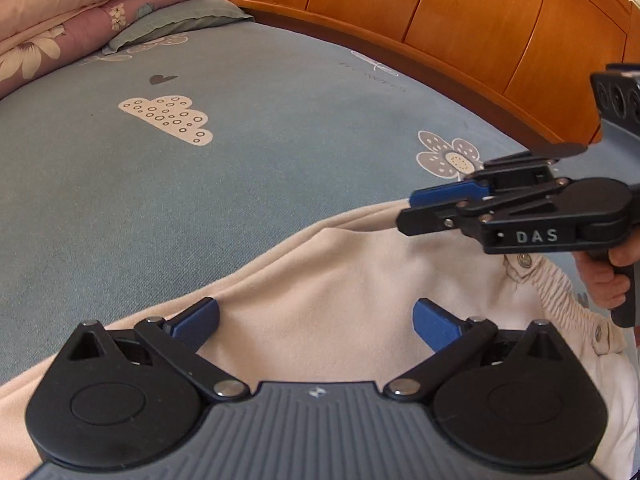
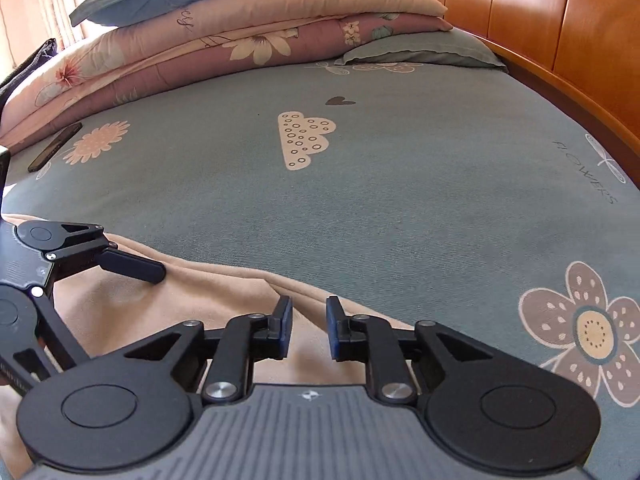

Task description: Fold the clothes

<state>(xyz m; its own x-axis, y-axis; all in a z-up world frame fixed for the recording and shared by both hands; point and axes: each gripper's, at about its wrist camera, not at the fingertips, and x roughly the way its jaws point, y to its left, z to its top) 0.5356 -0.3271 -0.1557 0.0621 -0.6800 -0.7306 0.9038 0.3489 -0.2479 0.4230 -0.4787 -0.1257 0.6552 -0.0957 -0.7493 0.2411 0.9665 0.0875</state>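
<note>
Beige garment (image 1: 320, 280), cut off below, under both claws (image 1: 316, 324) (image 2: 308, 328), each apart, empty.

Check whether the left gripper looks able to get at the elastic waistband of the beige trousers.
Probably yes: the left gripper hangs open over the beige trousers, and the elastic waistband lies exposed nearby, though the right gripper hovers close.

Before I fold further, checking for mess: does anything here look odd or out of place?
Only a dark flat device lying loose on the bedsheet beside the stacked quilts. The beige garment lies flat, nothing damaged.
</note>
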